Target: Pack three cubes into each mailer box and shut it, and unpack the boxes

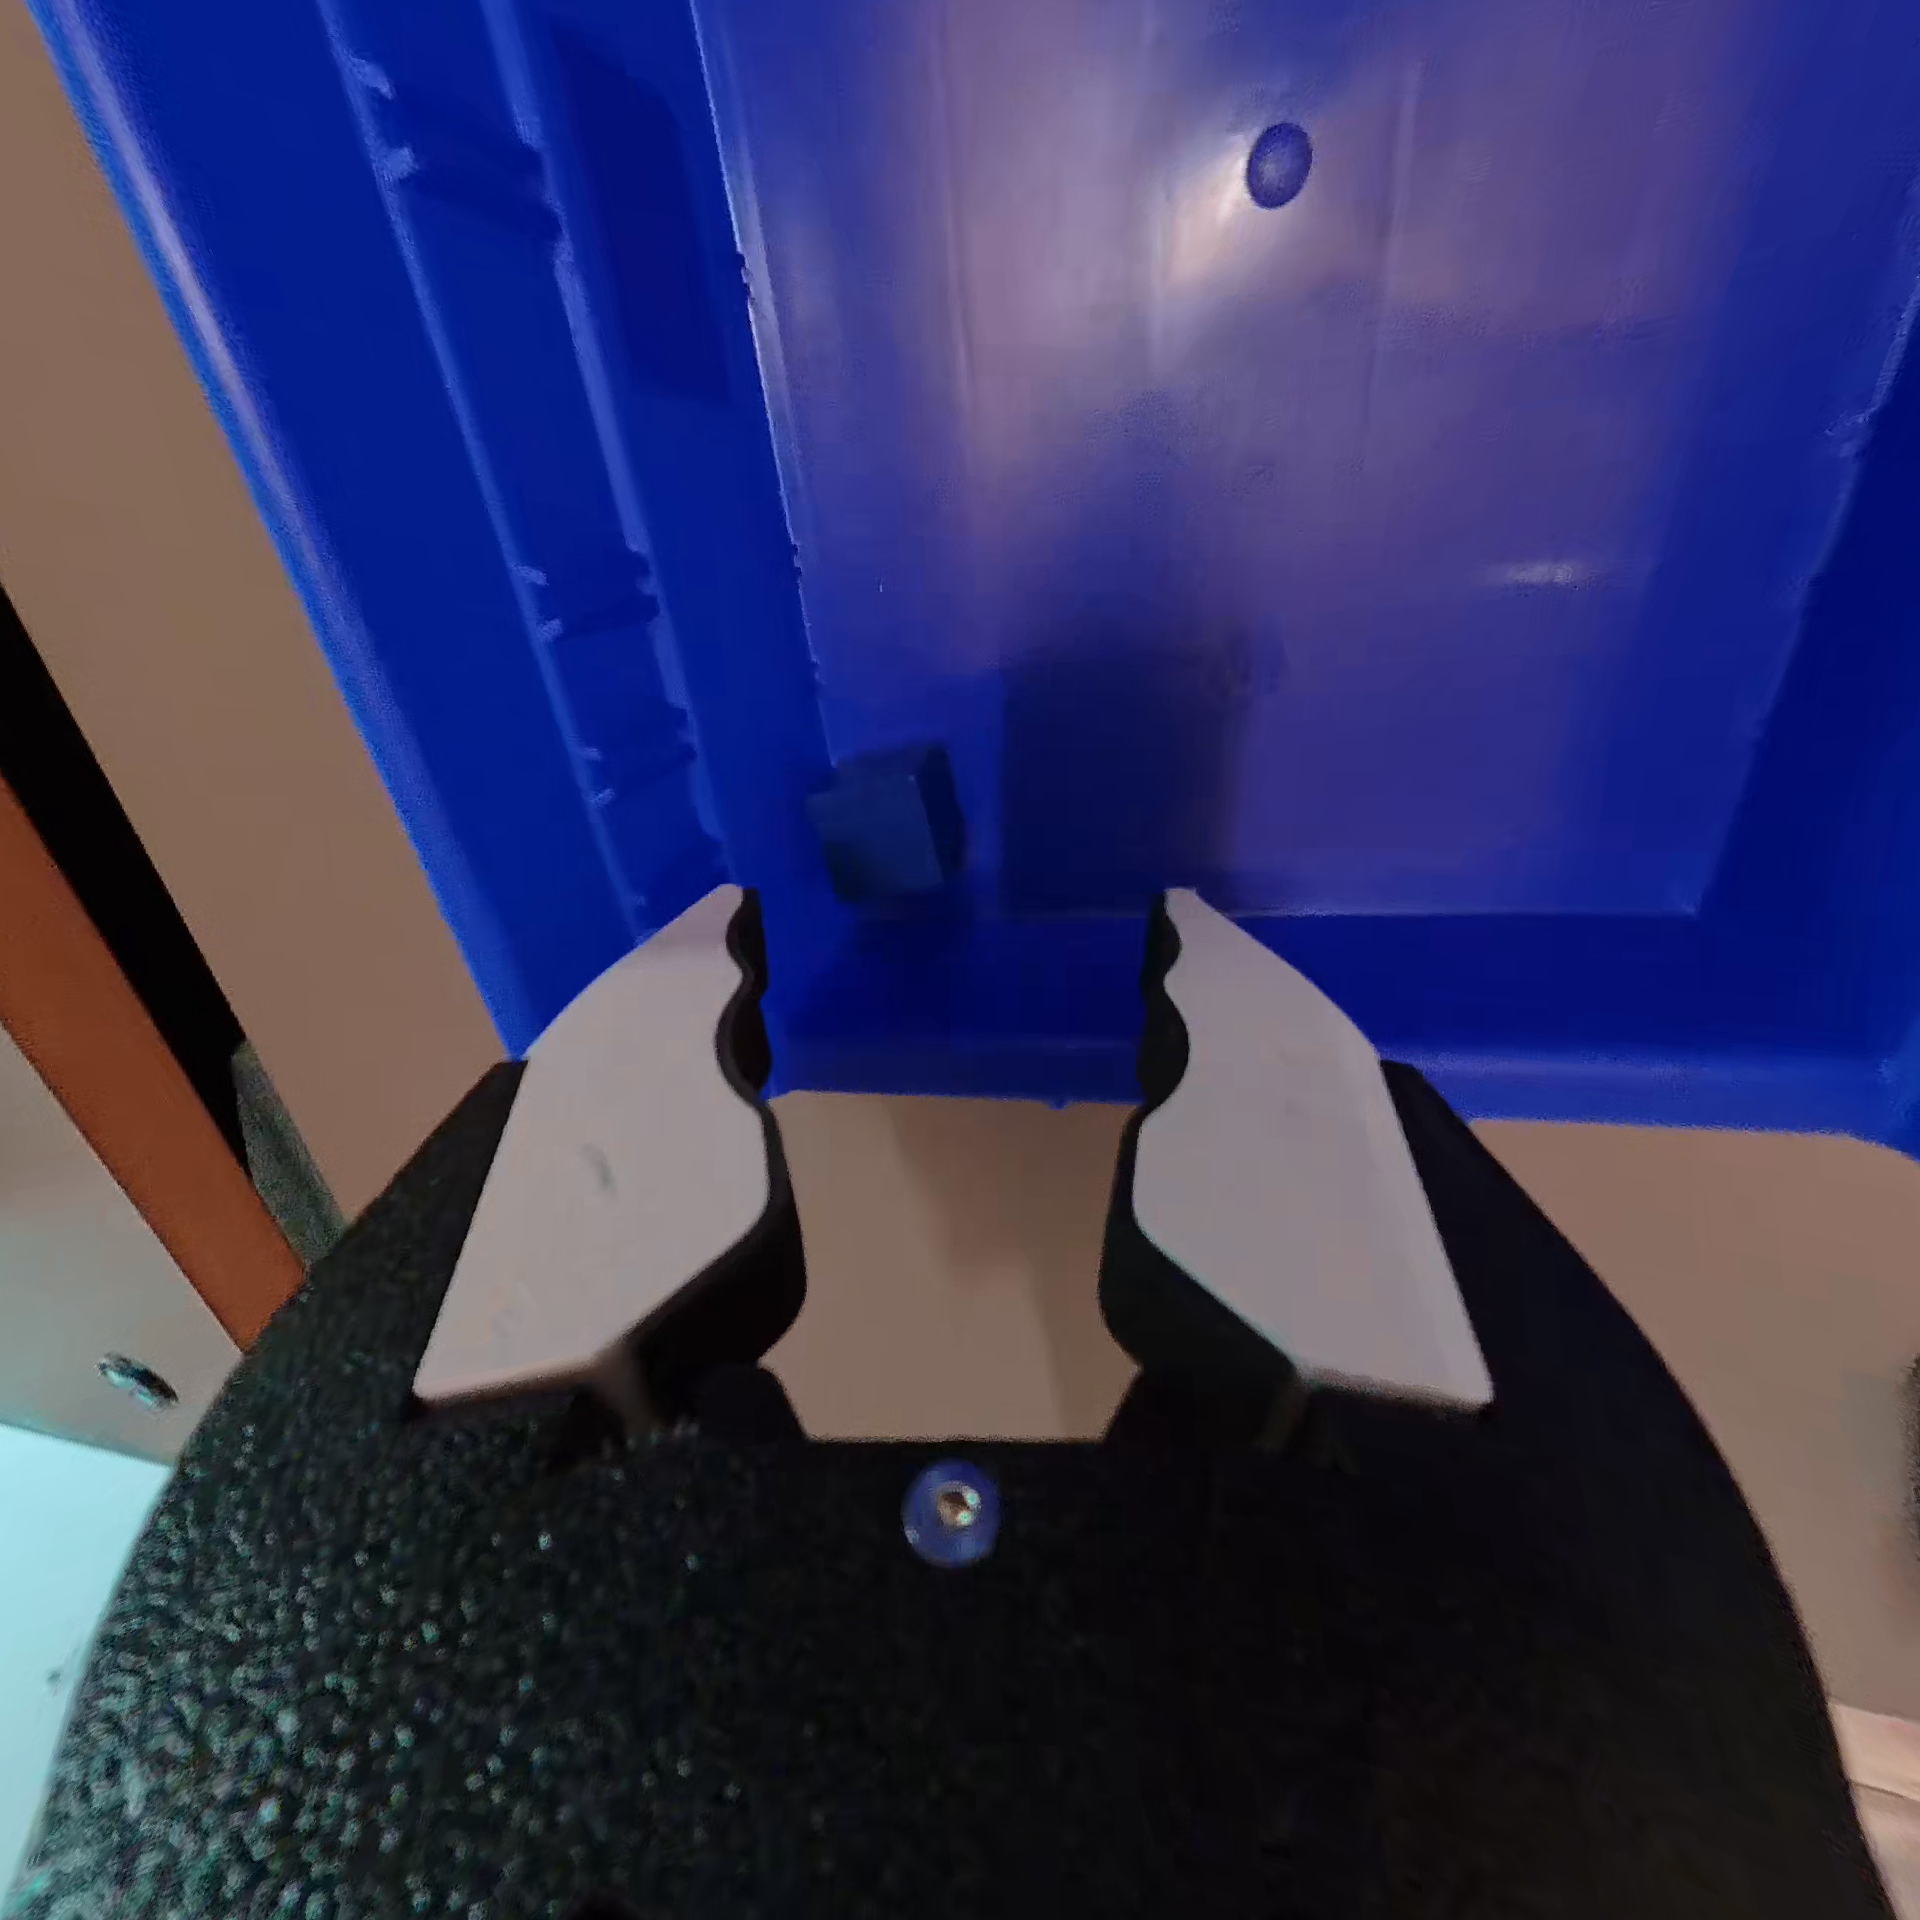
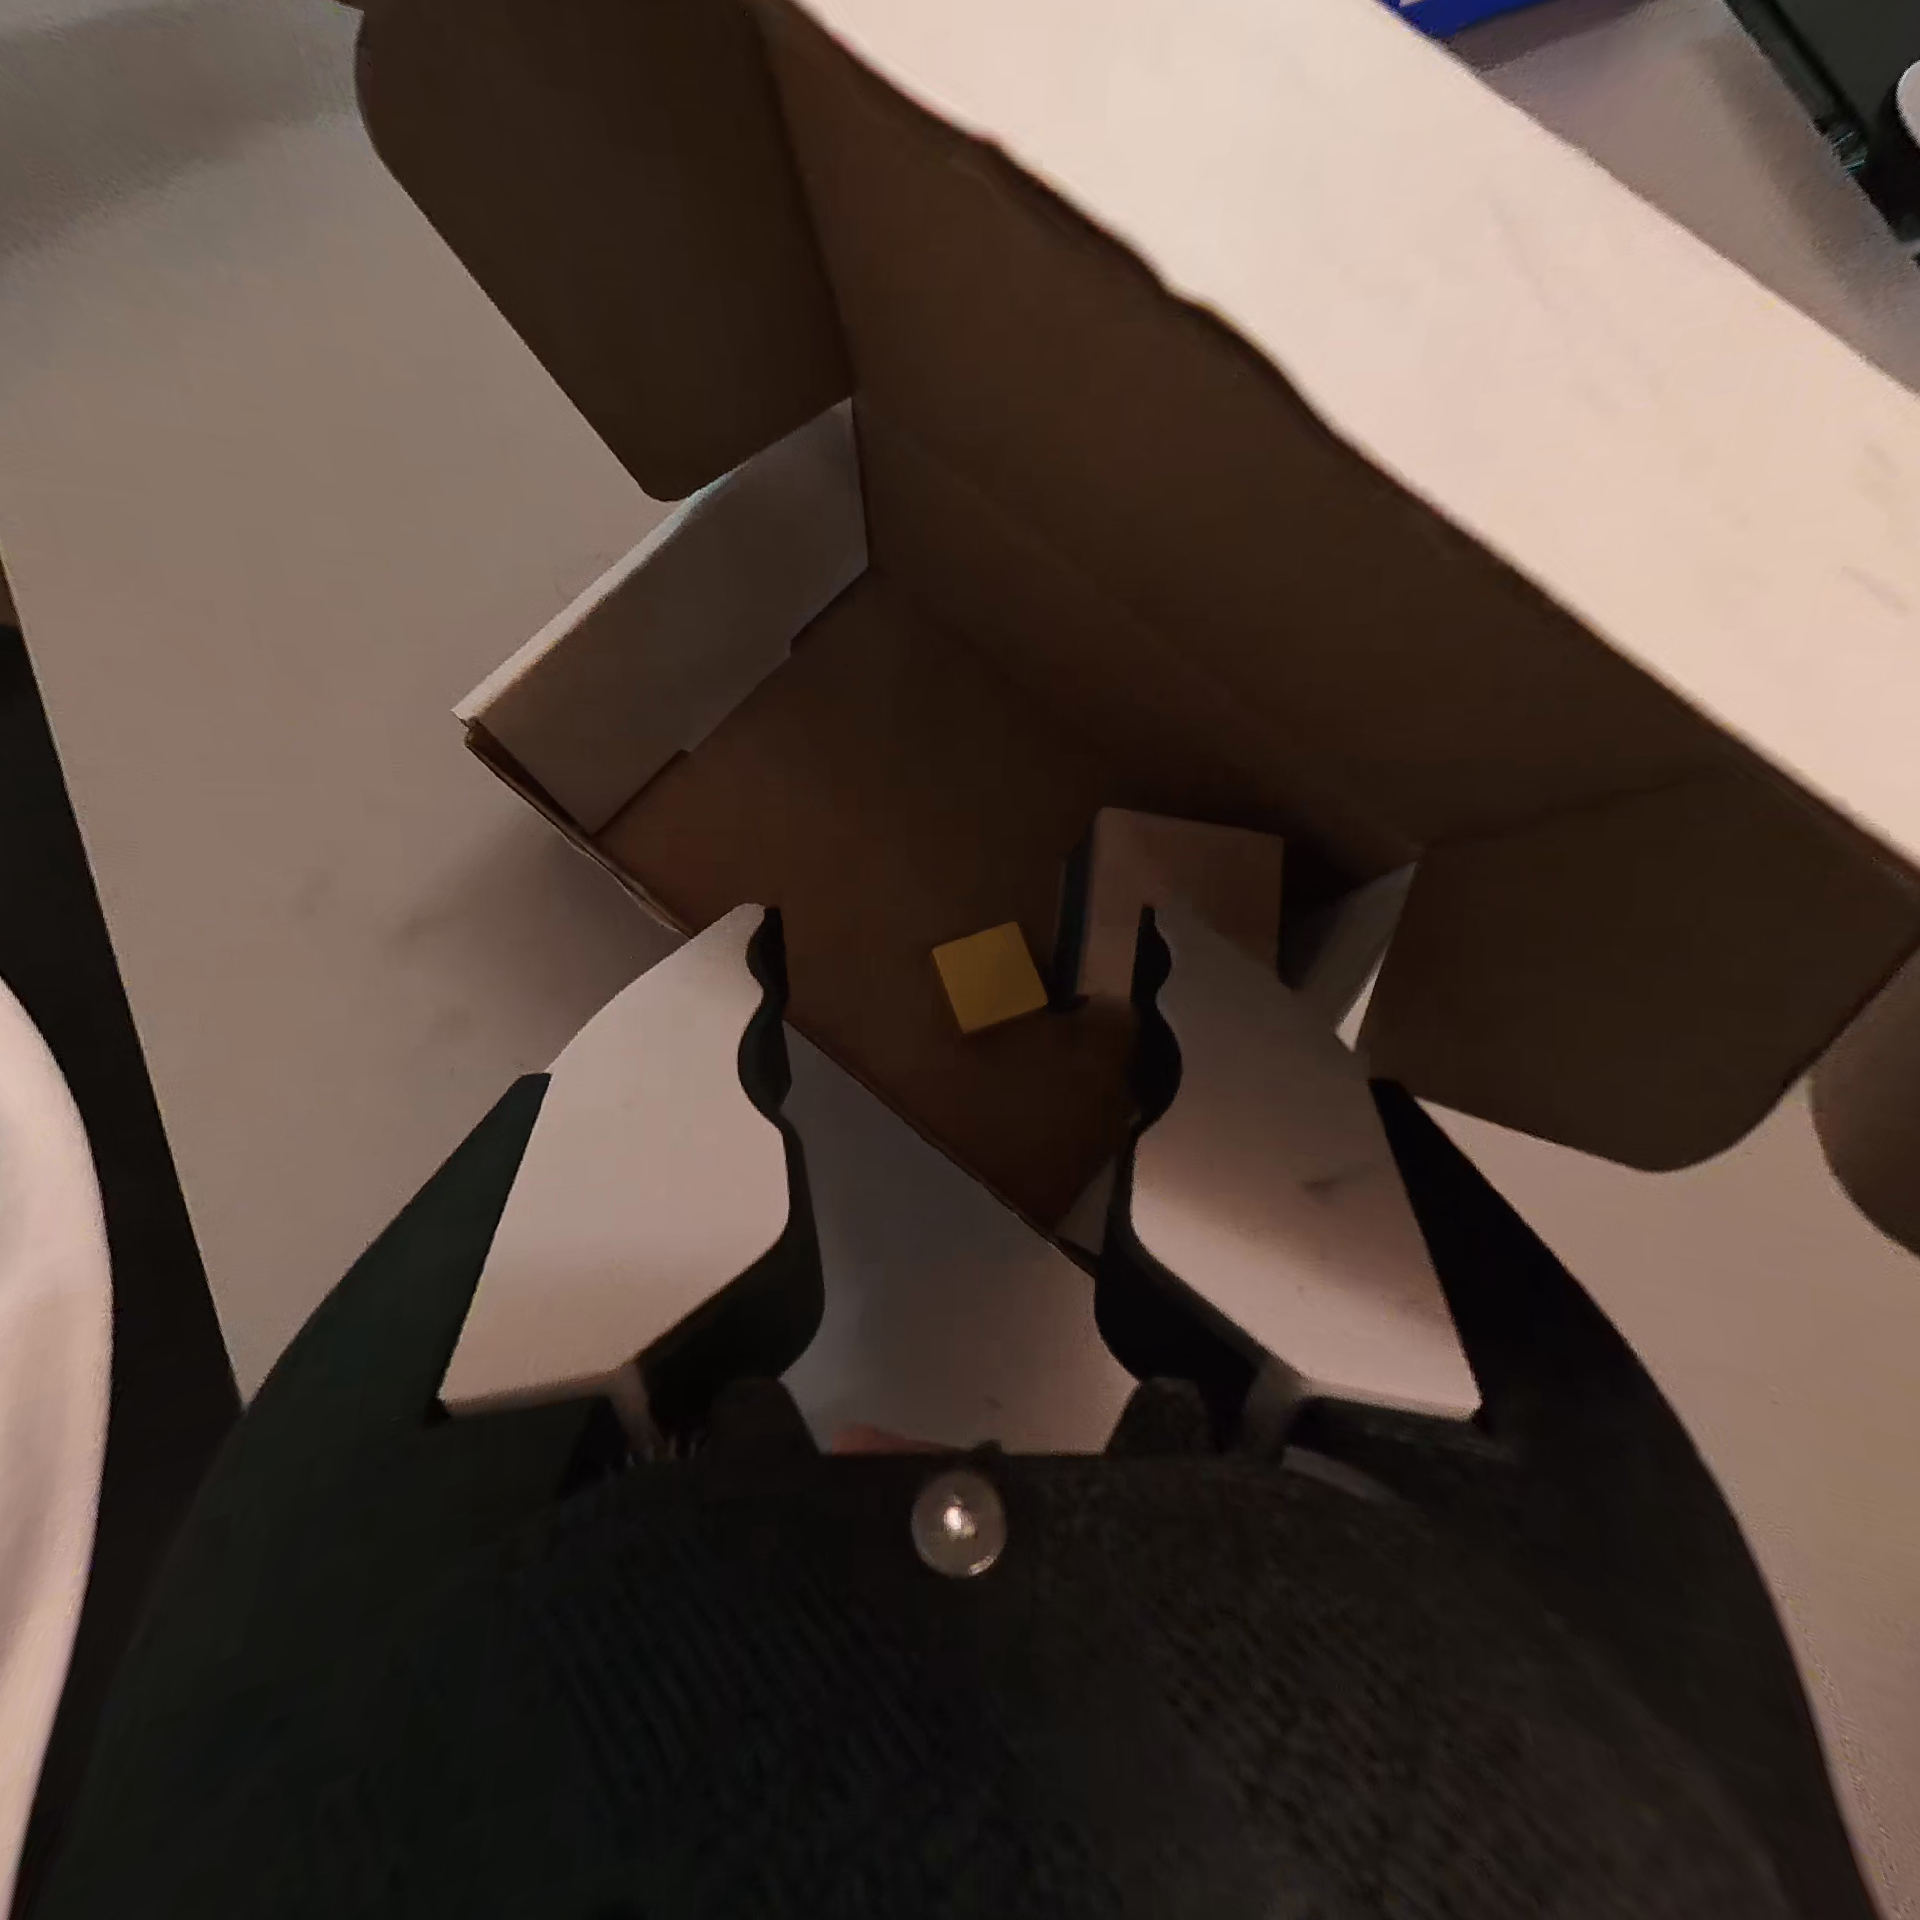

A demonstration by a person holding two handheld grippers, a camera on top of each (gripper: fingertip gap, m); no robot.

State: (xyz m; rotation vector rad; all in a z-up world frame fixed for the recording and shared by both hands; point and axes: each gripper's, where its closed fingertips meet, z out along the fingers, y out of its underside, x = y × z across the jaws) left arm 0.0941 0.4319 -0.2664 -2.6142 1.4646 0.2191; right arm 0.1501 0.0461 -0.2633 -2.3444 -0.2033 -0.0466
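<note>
In the left wrist view my left gripper (image 1: 954,914) is open and empty, held over the near edge of a blue plastic bin (image 1: 1351,468). A blue cube (image 1: 883,821) lies in the bin's near left corner, just beyond the left fingertip. In the right wrist view my right gripper (image 2: 951,925) is open and empty at the near wall of an open white mailer box (image 2: 665,644) with a brown inside. A yellow cube (image 2: 987,977) lies on the box floor between the fingertips. A pale wooden cube (image 2: 1184,883) stands behind the right fingertip. The box lid (image 2: 1455,364) stands raised above.
The bin rests on a beige table (image 1: 208,520). An orange-brown edge (image 1: 135,1091) runs at the left of the left wrist view. The mailer box sits on a white table (image 2: 260,623). Its side flaps (image 2: 582,239) stick out left and right. A dark object (image 2: 1839,83) lies far right. There is about 40 centimetres between the tips of the two grippers.
</note>
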